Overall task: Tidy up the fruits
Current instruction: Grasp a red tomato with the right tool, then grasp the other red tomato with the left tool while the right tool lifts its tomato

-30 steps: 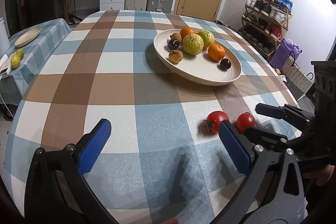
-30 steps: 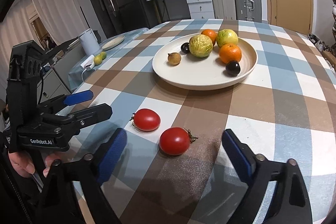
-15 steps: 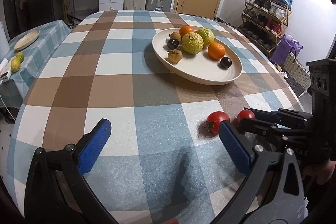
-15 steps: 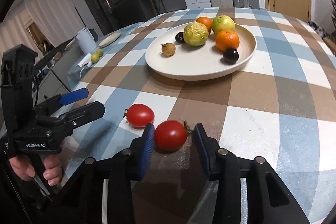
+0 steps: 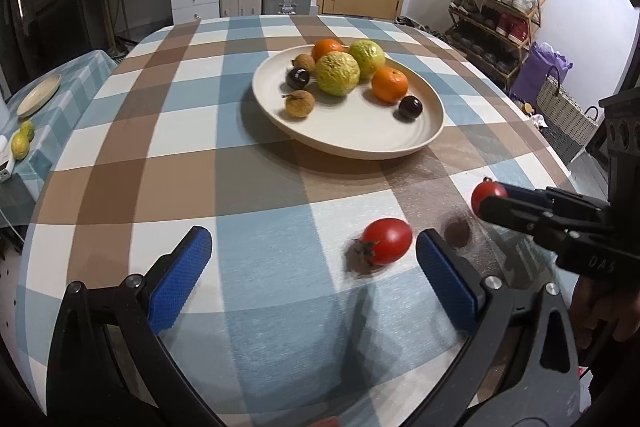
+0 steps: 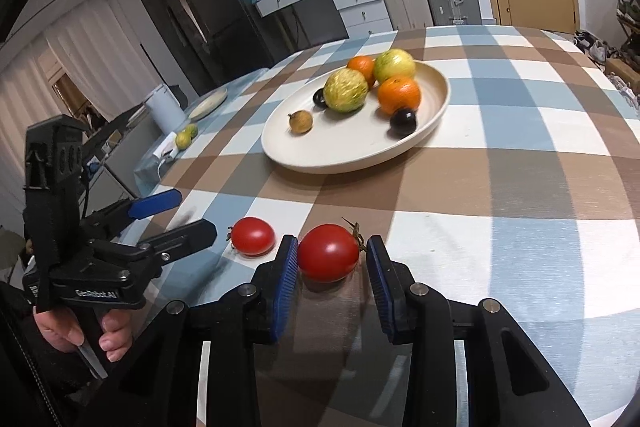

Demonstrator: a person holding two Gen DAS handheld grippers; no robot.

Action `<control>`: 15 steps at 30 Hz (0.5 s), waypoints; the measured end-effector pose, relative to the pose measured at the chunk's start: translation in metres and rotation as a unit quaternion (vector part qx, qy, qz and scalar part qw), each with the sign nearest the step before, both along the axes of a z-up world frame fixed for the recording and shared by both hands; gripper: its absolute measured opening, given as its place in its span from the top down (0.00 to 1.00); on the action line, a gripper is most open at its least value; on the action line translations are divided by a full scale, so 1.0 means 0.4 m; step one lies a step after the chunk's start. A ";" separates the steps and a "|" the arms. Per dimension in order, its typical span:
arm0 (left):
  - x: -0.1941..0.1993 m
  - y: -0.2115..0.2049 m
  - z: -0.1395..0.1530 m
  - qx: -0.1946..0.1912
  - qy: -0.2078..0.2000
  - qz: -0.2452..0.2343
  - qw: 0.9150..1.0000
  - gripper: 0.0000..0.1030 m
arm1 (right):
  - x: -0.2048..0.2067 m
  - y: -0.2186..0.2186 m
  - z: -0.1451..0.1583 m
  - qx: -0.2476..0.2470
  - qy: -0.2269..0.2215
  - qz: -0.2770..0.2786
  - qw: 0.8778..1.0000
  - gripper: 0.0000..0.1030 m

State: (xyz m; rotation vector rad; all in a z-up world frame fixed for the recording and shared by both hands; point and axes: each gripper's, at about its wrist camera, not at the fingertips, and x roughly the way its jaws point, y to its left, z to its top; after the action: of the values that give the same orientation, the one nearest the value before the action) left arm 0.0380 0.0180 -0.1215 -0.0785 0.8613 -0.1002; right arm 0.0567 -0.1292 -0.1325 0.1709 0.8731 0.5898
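My right gripper [image 6: 332, 261] is shut on a red tomato [image 6: 328, 253] and holds it just above the checked tablecloth; it also shows in the left wrist view [image 5: 486, 195]. A second red tomato [image 5: 387, 241] lies on the cloth, also seen in the right wrist view [image 6: 253, 236]. My left gripper [image 5: 314, 263] is open and empty, just short of this tomato, which sits near its right finger. A cream plate [image 5: 352, 137] further back holds oranges, green fruits and small dark and brown fruits.
The round table's edge [image 5: 560, 163] curves close on the right. A side table at the left carries a small plate [image 5: 38, 101] and two small green fruits [image 5: 22, 143]. Suitcases, drawers and a shoe rack stand beyond.
My right gripper closed on the nearer tomato and lifted it slightly off the cloth. My left gripper edged forward toward the other tomato and stayed open.
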 end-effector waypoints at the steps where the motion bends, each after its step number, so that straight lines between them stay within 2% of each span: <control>1: 0.004 -0.006 -0.002 0.000 0.003 -0.004 1.000 0.01 | -0.001 -0.008 0.001 0.003 0.000 -0.002 1.000 0.65; 8: 0.026 -0.049 -0.018 0.009 0.020 -0.021 1.000 0.01 | -0.008 -0.050 0.016 0.015 -0.015 -0.010 1.000 0.65; 15: 0.037 -0.089 -0.026 -0.004 0.035 -0.046 0.998 0.05 | -0.015 -0.075 0.030 0.029 -0.031 -0.009 0.999 0.65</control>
State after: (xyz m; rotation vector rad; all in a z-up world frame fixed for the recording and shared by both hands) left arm 0.0527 -0.0175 -0.1318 -0.0505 0.9341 -0.1878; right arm 0.0509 -0.1591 -0.1206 0.2119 0.7933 0.6001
